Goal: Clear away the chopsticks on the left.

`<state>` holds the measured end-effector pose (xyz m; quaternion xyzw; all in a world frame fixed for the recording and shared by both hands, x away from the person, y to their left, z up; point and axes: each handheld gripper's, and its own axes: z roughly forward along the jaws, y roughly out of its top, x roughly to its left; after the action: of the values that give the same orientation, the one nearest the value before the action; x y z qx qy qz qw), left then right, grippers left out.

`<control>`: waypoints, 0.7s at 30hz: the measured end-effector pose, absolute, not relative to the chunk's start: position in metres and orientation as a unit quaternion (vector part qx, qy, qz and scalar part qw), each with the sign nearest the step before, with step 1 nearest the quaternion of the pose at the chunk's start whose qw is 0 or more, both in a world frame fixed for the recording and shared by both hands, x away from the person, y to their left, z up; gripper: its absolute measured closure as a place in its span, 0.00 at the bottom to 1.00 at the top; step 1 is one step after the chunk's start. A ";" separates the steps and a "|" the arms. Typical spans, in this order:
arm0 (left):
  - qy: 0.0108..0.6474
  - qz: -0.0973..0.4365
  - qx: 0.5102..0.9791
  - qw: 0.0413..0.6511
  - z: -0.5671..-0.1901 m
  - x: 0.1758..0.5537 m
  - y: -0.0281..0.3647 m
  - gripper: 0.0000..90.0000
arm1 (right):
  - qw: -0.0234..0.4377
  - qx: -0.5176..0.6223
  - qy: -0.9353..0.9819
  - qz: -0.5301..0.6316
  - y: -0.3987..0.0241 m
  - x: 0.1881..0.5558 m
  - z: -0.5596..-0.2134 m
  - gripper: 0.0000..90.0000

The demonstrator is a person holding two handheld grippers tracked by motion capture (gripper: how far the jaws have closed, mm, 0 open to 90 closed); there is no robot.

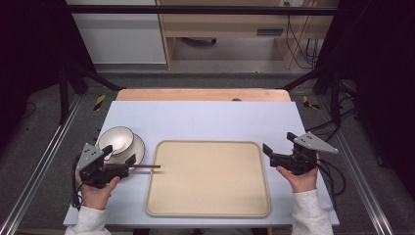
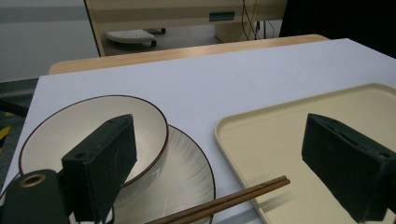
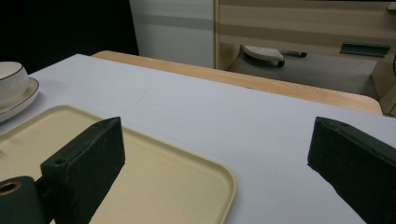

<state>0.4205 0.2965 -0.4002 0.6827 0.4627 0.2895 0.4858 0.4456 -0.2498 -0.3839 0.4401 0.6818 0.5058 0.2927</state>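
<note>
Nothing is lying on the tray [image 1: 208, 196] yet, so I judge the work barely started; the chopsticks [image 2: 224, 201], a slim dark-brown pair, are resting across its left rim, beside the stacked bowl [image 1: 116, 139] and plate [image 1: 137, 152]; the left gripper [image 1: 128, 164] is hovering over them, jaws apart, empty; the right gripper [image 1: 268, 152] is waiting right of the tray, jaws apart.

Glossy ceramic bowl [image 2: 93, 130] & plate [image 2: 187, 177]; dark wood chopsticks [image 2: 233, 198]; matt beige plastic tray [image 1: 208, 178]
</note>
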 end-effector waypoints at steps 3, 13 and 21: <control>0.463 0.290 0.682 0.486 -0.399 0.418 0.301 0.11 | 0.291 0.440 0.681 0.508 -0.250 0.445 -0.383 0.05; 0.468 0.283 0.687 0.479 -0.406 0.407 0.317 0.11 | 0.292 0.438 0.684 0.505 -0.246 0.441 -0.381 0.05; 0.473 0.274 0.695 0.466 -0.414 0.397 0.330 0.11 | 0.284 0.432 0.694 0.502 -0.237 0.440 -0.379 0.05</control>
<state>0.3974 0.3303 -0.4136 0.6954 0.4729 0.2741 0.4665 0.4402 -0.2367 -0.3790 0.4318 0.6940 0.5015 0.2835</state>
